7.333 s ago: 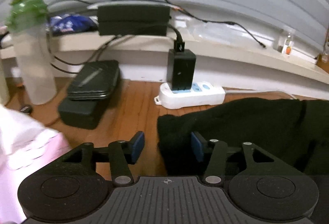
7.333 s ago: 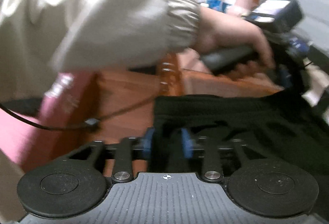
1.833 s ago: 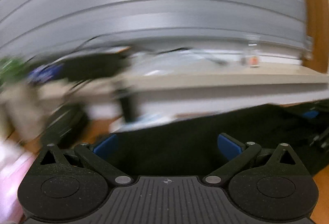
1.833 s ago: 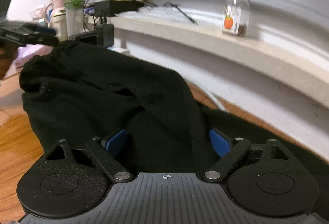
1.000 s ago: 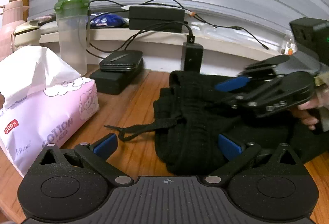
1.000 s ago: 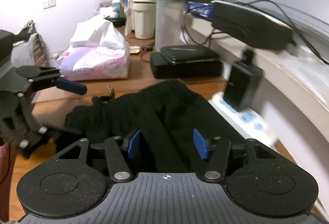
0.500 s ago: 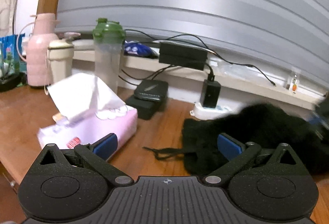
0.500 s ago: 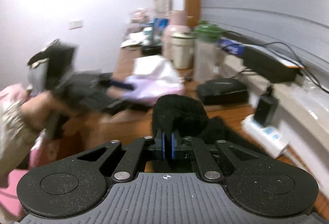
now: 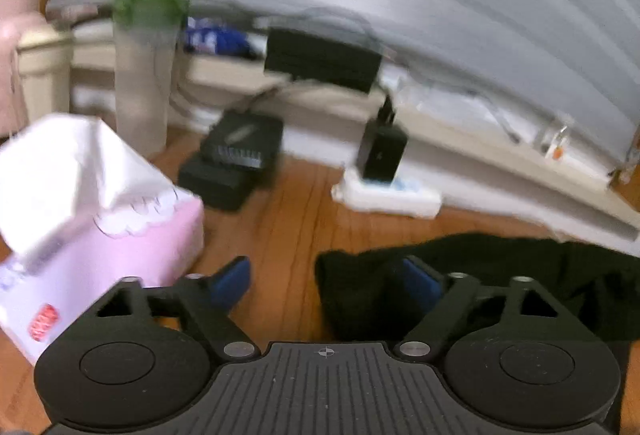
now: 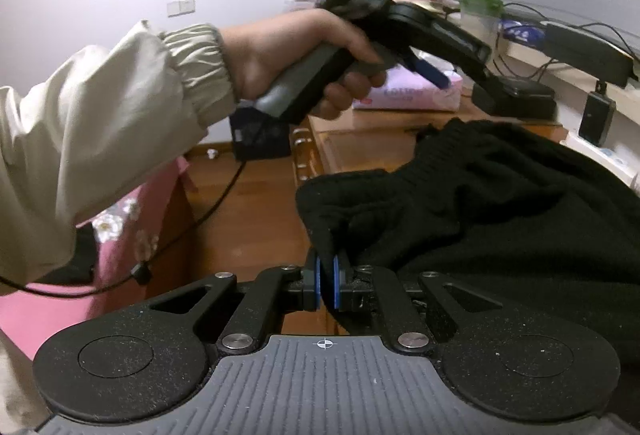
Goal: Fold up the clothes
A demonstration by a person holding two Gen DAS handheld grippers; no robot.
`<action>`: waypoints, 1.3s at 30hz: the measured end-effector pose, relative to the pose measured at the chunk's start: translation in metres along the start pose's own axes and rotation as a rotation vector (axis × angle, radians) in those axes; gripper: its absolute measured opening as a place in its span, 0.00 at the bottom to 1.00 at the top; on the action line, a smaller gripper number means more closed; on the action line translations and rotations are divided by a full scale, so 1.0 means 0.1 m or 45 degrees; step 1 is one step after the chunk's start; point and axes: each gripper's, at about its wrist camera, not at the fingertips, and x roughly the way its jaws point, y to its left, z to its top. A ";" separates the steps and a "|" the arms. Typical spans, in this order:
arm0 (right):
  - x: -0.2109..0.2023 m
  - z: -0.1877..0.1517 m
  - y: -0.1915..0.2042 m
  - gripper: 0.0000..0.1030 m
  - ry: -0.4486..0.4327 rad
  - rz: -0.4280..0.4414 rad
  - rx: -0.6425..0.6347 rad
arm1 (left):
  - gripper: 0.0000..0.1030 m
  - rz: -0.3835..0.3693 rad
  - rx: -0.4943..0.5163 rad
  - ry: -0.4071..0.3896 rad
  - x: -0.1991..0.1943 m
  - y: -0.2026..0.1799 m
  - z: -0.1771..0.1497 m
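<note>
A black knitted garment (image 9: 500,275) lies on the wooden table (image 9: 296,219), its left corner reaching between my left gripper's blue pads. My left gripper (image 9: 328,277) is open, with the right pad over the cloth and the left pad over bare wood. In the right wrist view the same garment (image 10: 500,187) is heaped at the right, and my right gripper (image 10: 327,283) is shut on a lifted edge of it. A hand in a beige sleeve (image 10: 120,107) holds the left gripper (image 10: 430,69) above the table beyond the cloth.
A pink tissue pack (image 9: 92,211) sits close at the left. Behind it stand a green-capped bottle (image 9: 144,67), black boxes (image 9: 236,159) and a white power strip with a black charger (image 9: 384,175). A ledge with cables (image 9: 320,59) runs along the back wall.
My left gripper has come down and forward to the garment's left corner, its pads narrowing. My right gripper stays shut on the cloth and has pulled the edge toward the table's near side.
</note>
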 end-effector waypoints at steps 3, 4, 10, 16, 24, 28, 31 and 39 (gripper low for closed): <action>-0.01 0.01 0.00 0.07 -0.028 -0.033 -0.026 | 0.75 0.021 0.035 0.081 0.19 -0.06 -0.04; -0.02 0.01 0.00 0.07 -0.038 -0.046 -0.036 | 0.75 0.028 0.039 0.108 0.24 -0.08 -0.05; -0.04 0.02 -0.02 0.07 -0.075 -0.077 -0.060 | 0.38 -0.004 0.153 0.157 0.34 -0.27 -0.10; -0.09 0.05 0.05 0.07 -0.095 -0.048 -0.091 | 0.26 0.075 0.229 -0.061 0.20 -0.47 0.13; -0.11 0.26 0.43 0.07 -0.118 0.144 -0.128 | 0.33 0.204 0.278 -0.160 0.19 -0.62 0.61; 0.04 0.19 0.37 0.07 -0.066 0.147 -0.056 | 0.46 0.218 0.280 -0.041 0.35 -0.43 0.28; 0.06 0.15 0.28 0.07 -0.052 0.157 -0.010 | 0.68 0.199 0.265 -0.067 0.23 -0.42 0.22; -0.27 0.07 0.04 0.42 -0.101 0.078 0.020 | 0.77 0.147 0.226 -0.140 -0.09 -0.40 0.06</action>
